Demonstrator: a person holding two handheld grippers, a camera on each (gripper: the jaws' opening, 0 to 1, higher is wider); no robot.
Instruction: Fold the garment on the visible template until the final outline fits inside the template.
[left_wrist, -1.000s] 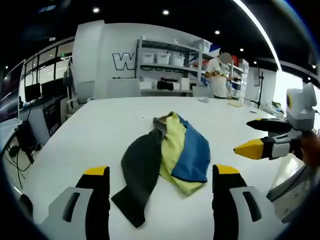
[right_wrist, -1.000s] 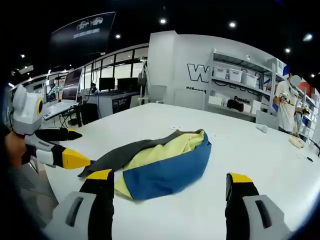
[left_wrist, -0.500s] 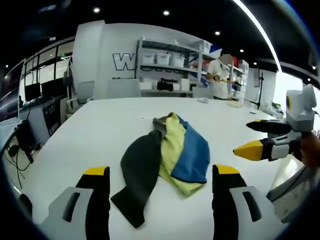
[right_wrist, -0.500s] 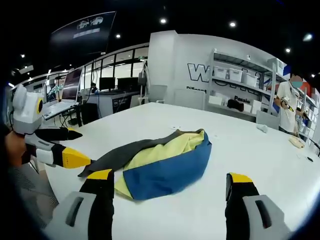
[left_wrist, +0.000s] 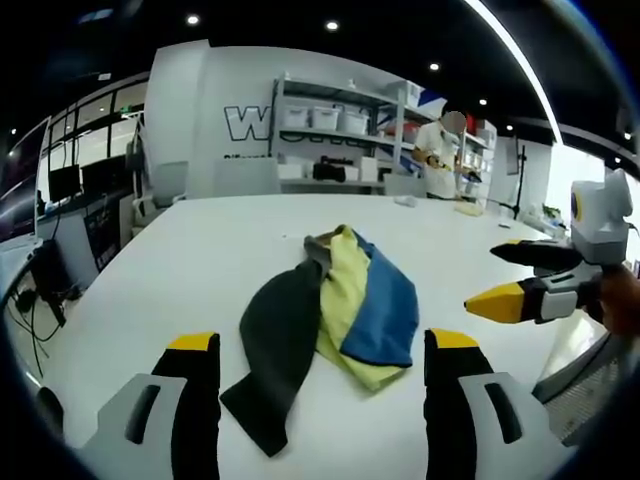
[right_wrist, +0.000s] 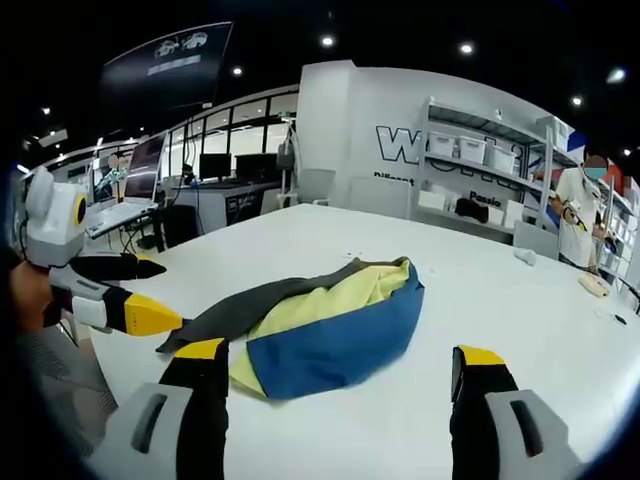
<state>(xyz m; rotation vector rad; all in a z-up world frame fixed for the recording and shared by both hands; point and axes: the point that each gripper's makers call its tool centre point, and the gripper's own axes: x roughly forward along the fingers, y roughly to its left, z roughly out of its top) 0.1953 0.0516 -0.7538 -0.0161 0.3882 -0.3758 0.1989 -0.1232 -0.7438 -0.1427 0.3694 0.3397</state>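
Note:
A crumpled garment (left_wrist: 330, 320) in dark grey, yellow and blue lies on the white table (left_wrist: 200, 260). In the left gripper view my left gripper (left_wrist: 312, 345) stands open just short of the garment's near end, nothing between its jaws. The right gripper (left_wrist: 520, 275) comes in from the right, open, beside the blue part. In the right gripper view the garment (right_wrist: 320, 325) lies ahead of my open right gripper (right_wrist: 340, 360), and the left gripper (right_wrist: 125, 290) hovers at the left near the dark grey end. No template outline can be made out on the table.
Shelves with bins (left_wrist: 340, 130) stand behind the table, and a person (left_wrist: 440, 150) stands by them. Desks with monitors (right_wrist: 210, 170) line the far left. Small objects (right_wrist: 590, 282) lie near the table's far edge. A mesh chair back (left_wrist: 590, 390) is at the right.

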